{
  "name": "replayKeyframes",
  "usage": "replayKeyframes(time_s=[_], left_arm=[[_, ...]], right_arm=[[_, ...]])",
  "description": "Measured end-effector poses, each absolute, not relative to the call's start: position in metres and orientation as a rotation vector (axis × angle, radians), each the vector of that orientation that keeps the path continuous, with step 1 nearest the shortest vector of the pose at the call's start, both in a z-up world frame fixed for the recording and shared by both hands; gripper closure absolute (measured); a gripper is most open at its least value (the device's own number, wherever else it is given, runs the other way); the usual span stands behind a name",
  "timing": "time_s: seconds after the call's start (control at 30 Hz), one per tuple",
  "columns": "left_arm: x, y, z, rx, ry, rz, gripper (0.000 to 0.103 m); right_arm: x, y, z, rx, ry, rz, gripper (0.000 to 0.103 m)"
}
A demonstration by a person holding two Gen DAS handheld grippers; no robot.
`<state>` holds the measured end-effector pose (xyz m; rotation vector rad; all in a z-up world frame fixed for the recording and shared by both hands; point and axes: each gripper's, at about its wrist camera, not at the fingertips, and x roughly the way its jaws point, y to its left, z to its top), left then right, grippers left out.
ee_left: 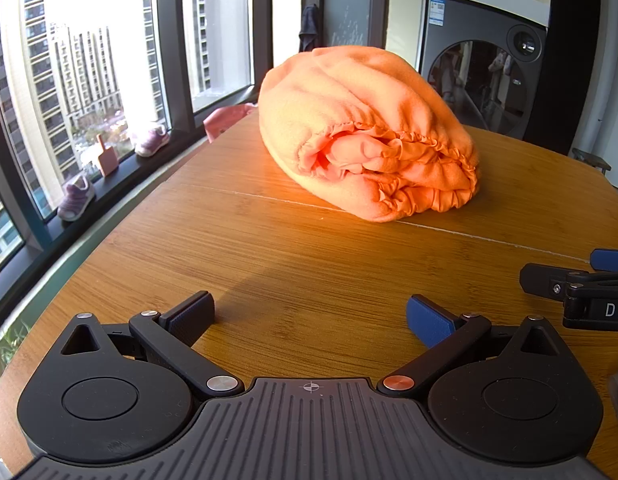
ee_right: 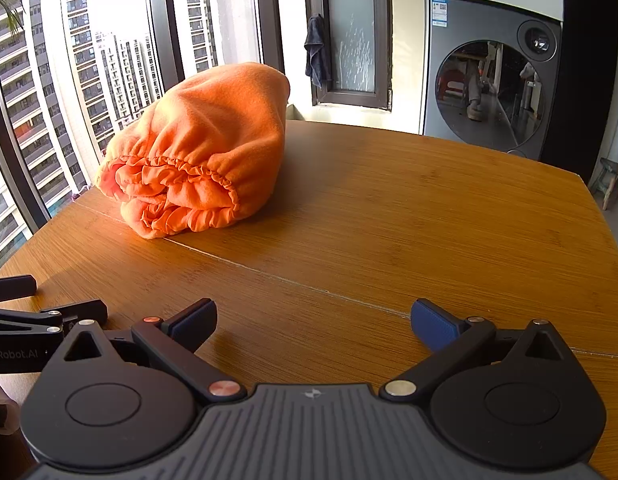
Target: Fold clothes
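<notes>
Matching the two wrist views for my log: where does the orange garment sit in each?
Left wrist: orange garment lies upper centre-right on the table, gathered hem facing the camera.
Right wrist: it lies upper left, near the window.
Shared landmark: the washer, behind the table at the right in both.

The left gripper (ee_left: pixel 309 316) sits low in its own wrist view, jaws spread wide with nothing between them, blue pads facing inward. The right gripper (ee_right: pixel 313 320) is likewise wide apart and empty, filling the bottom of its view. Each gripper shows at the other's frame edge: they lie side by side, close together, at the same level.
</notes>
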<state>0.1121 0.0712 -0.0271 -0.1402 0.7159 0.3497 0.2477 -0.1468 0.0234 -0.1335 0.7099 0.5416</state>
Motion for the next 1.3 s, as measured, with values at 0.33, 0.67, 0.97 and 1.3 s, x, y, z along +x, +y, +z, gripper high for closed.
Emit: replayKeyframes(time_s=[0.33, 0.67, 0.97, 1.3], left_arm=[[0.1111, 0.0715, -0.0268, -0.146, 0.713, 0.348, 0.000], [0.1093, 0.0727, -0.0263, -0.162, 0.705, 0.344, 0.000], [0.1093, 0.0724, -0.0266, -0.163, 0.703, 0.343, 0.000], [0.1098, 0.0719, -0.0267, -0.162, 0.704, 0.344, 0.000]], right_arm=[[0.2452, -0.1444, 0.0227, -0.151, 0.710, 0.549, 0.000], [0.2443, -0.1453, 0.0230, -0.148, 0.710, 0.550, 0.000], [0.2447, -0.1442, 0.0229, -0.144, 0.710, 0.550, 0.000], [0.2448, -0.1442, 0.0228, -0.142, 0.710, 0.550, 0.000]])
